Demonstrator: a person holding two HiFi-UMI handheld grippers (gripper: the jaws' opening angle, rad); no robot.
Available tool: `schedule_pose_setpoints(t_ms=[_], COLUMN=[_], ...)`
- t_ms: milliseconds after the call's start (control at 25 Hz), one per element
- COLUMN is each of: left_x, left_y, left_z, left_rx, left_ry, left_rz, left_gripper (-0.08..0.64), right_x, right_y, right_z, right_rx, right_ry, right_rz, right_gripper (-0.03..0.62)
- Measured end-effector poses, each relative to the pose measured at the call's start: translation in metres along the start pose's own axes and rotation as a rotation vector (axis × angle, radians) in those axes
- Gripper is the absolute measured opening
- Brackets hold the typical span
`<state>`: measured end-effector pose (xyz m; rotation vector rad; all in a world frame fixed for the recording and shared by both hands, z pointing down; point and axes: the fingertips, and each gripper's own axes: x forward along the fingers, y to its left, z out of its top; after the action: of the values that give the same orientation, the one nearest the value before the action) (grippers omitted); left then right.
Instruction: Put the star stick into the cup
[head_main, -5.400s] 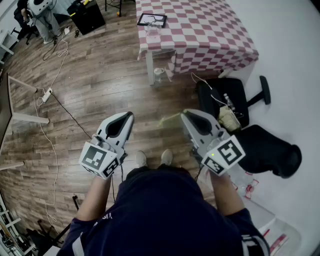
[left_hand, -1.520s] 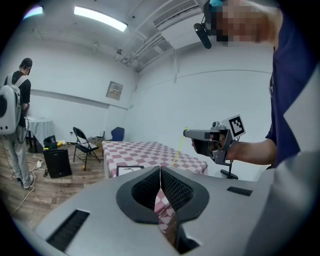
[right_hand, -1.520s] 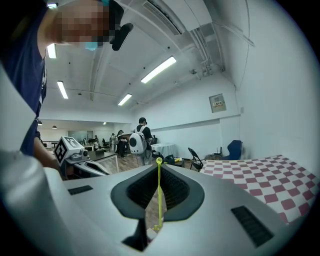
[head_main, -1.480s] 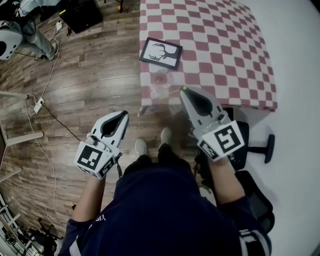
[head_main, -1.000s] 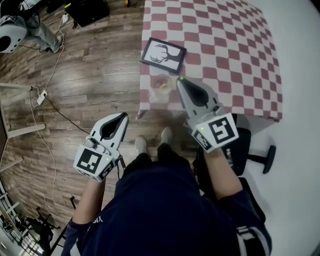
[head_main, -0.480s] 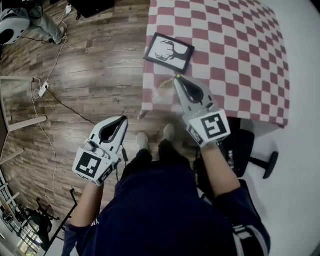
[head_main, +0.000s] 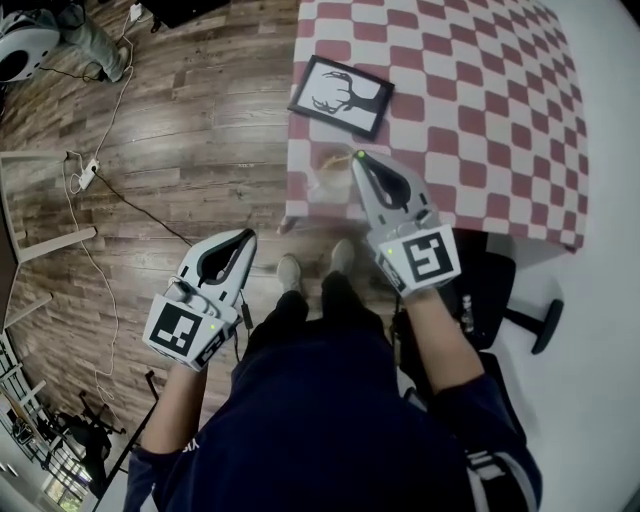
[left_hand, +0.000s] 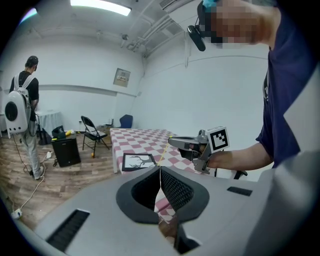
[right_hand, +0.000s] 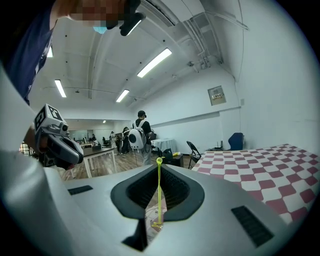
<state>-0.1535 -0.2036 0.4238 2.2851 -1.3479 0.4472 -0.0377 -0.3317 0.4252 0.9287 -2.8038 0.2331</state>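
Observation:
My right gripper (head_main: 358, 158) is over the near left edge of the checkered table (head_main: 470, 110), shut on a thin yellow-green star stick (right_hand: 159, 192). The stick slants down from the jaw tips (left_hand: 164, 150) toward a clear cup (head_main: 321, 185) that stands faintly at the table's edge, just left of the gripper. I cannot tell whether the stick's lower end is inside the cup. My left gripper (head_main: 243, 238) hangs lower over the wood floor, left of the table, shut (left_hand: 159, 169) with nothing in it.
A framed deer picture (head_main: 340, 97) lies on the table beyond the cup. A black office chair (head_main: 492, 288) sits under the table's near right side. Cables (head_main: 100, 170) run over the floor at left. A person with a white backpack (left_hand: 20, 107) stands far off.
The table has come much nearer since the earliest frame. My right gripper has risen with the stick from over the floor to the table's edge by the cup. Over the last half second little moved.

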Motion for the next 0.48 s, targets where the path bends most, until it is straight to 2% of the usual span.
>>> schedule_pose_setpoints(t_ms=[280, 480], left_x=[0.014, 0.020], left_y=[-0.011, -0.023], left_z=[-0.003, -0.015], left_rx=[0.003, 0.001], left_ry=[0.003, 0.038], left_rz=[-0.062, -0.099], left_gripper=[0.034, 0.034], right_x=[-0.031, -0.047], right_y=[0.006, 0.004], right_z=[-0.017, -0.035], right_rx=[-0.035, -0.018], right_ry=[0.025, 0.057], right_rz=[-0.056, -0.094], right_gripper=[0.026, 0.026])
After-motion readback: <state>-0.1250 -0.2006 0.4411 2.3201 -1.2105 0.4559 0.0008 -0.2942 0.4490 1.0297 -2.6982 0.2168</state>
